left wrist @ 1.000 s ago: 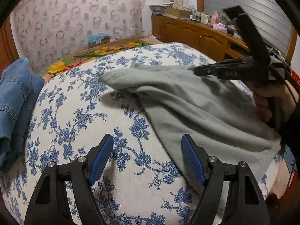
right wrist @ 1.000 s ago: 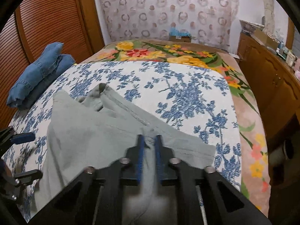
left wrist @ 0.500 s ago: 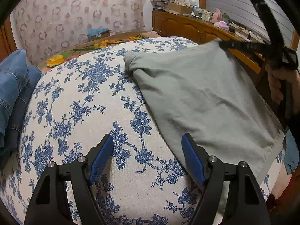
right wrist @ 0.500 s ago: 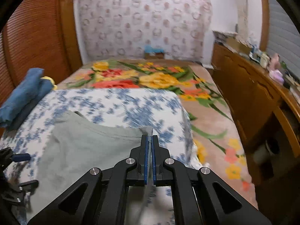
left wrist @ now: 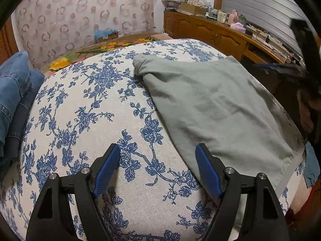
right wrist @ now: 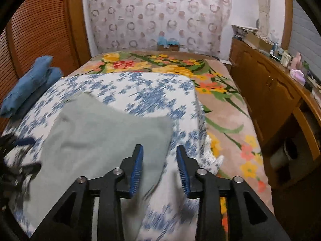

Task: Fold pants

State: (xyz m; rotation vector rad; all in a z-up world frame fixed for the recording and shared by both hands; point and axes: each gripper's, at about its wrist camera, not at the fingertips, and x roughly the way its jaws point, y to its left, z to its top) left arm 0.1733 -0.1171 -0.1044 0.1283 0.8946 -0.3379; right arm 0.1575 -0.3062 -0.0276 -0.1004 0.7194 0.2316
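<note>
The grey pants [left wrist: 218,108] lie folded flat on the blue-floral bedcover [left wrist: 96,124], right gripper [right wrist: 159,165] jaws just opened to release them, left gripper [left wrist: 157,169] spread empty nearby.

From my left wrist camera, the pants [left wrist: 216,108] lie on the bedspread [left wrist: 96,120] toward the bed's right edge. Folded jeans [left wrist: 14,100] sit at the left edge. A floral blanket [right wrist: 226,120] lies beyond the bedspread, and a cabinet [right wrist: 266,92] stands right of the bed.
</note>
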